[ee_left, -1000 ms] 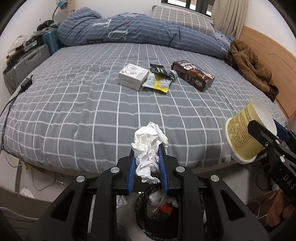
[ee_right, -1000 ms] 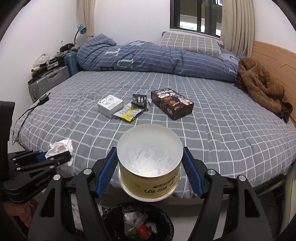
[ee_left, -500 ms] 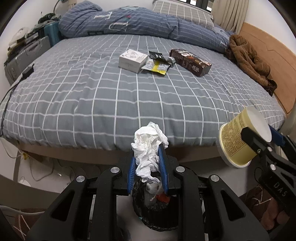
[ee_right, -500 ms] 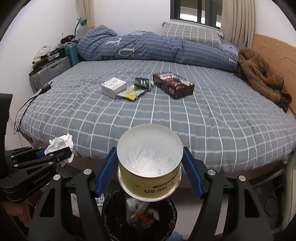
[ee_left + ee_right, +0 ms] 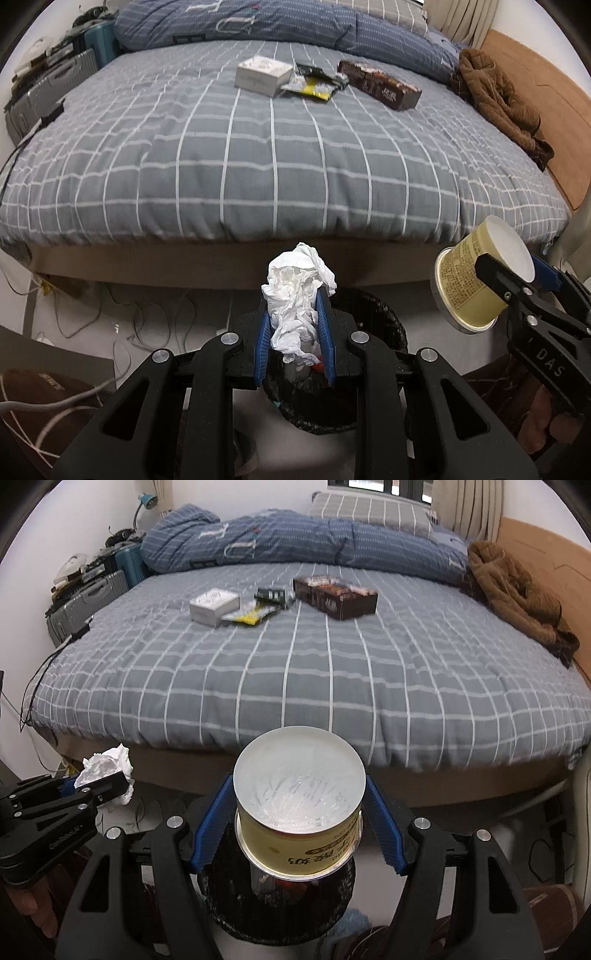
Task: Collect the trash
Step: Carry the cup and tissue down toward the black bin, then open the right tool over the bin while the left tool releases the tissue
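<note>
Left gripper (image 5: 294, 334) is clamping a crumpled white tissue (image 5: 297, 291) at lower centre, right gripper (image 5: 297, 819) gripping a yellow paper cup (image 5: 299, 812); both are hanging over the black bin (image 5: 280, 912); next, releasing each squarely above its mouth.

Crumpled white paper tissue (image 5: 297, 295), glossy yellow printed cup (image 5: 299, 830), matt checked cloth bedsheet (image 5: 258, 166)

Boxes (image 5: 260, 75), wrappers (image 5: 310, 86) on bed (image 5: 258, 166)
</note>
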Tool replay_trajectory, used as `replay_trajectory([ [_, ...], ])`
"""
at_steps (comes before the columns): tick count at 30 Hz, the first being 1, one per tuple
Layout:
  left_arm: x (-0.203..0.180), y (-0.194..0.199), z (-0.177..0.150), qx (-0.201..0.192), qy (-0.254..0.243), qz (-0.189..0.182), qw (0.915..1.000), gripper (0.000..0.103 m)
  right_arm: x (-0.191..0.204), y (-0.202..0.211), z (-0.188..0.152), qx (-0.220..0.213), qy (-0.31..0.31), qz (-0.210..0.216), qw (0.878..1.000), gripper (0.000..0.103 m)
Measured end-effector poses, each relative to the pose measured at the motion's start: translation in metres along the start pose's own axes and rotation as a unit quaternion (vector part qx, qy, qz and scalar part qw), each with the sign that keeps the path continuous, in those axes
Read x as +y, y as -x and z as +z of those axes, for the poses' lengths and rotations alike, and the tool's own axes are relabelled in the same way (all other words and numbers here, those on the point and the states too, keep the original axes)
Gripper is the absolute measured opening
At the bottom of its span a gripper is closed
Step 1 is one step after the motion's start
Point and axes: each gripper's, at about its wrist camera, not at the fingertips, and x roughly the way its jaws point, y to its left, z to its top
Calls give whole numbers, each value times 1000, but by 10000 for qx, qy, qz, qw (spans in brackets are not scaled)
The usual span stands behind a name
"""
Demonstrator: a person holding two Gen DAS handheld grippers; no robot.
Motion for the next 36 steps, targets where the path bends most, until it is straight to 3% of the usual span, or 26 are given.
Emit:
replay_trajectory([
  [7,5,-26,-13,185,-2,51,9998,22,-1,-38,-22,580,-42,154,9982,67],
  [18,30,-55,-32,538,113,302,9980,22,14,-73,-37,1086,116,228,9938,68],
  [19,34,-56,-32,560,137,319,9978,22,17,-75,-37,1097,133,217,9936,70],
  [21,38,-58,-34,595,171,326,9975,22,20,-75,-37,1014,172,185,9945,84],
  [24,37,-62,-35,620,160,287,9975,22,20,-72,-37,899,237,105,9956,90],
  [36,-20,-77,-33,709,-220,-43,9972,22,-37,-65,-48,848,-126,-409,9955,94],
])
